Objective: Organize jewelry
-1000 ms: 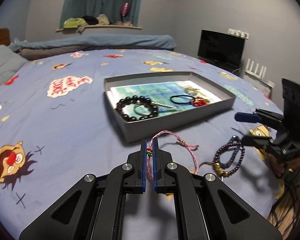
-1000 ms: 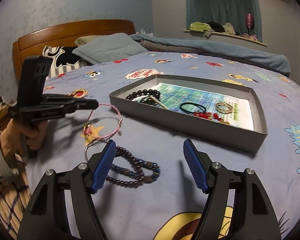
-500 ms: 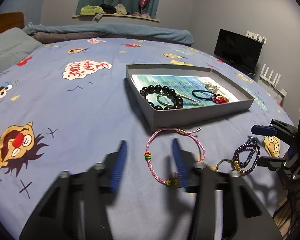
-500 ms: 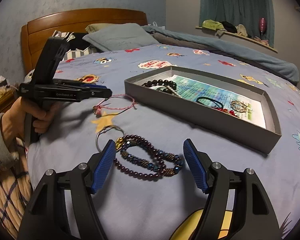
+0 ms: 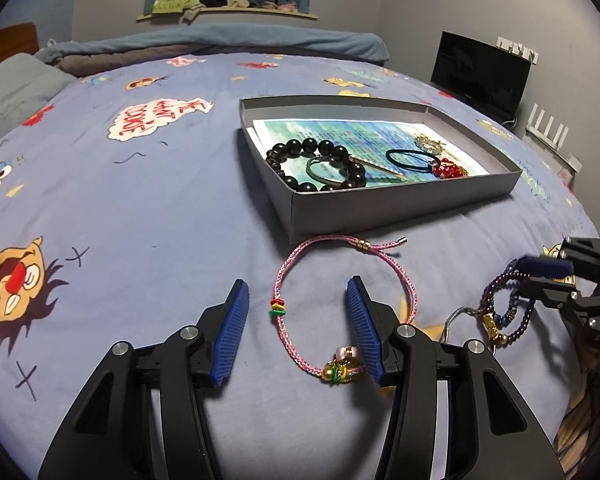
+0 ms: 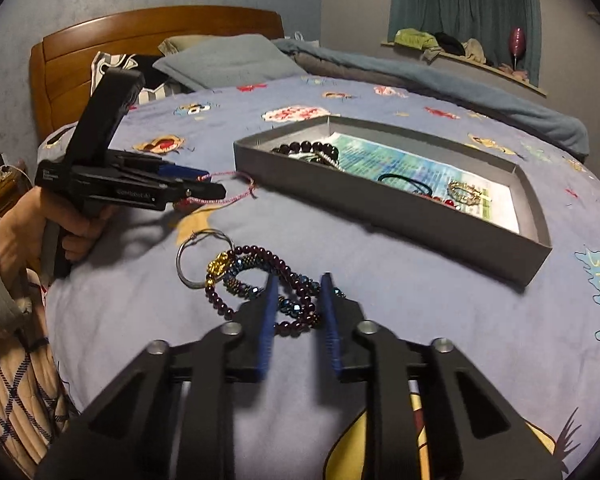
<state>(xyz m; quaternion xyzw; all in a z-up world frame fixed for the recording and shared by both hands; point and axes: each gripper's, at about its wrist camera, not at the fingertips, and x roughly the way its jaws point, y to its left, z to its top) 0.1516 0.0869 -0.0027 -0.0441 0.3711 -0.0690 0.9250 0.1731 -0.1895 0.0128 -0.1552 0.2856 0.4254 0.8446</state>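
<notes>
Since a second ago: left gripper let go of pink cord bracelet, jaws now wide, bracelet flat on bedsheet | right gripper narrowed around purple bead bracelet, not yet clamped | grey tray just beyond | sheet print partly reads "COOKIE"

- One grey tray on the bedspread.
- In the tray: one black bead bracelet, one green ring, one black hair tie, one red bead charm, one gold bracelet, one slim gold pin.
- On the bedspread near the tray's front wall: one pink cord bracelet, one dark purple bead bracelet with a metal ring.
- Two grippers: left gripper, right gripper.
- One pillow by the headboard.
</notes>
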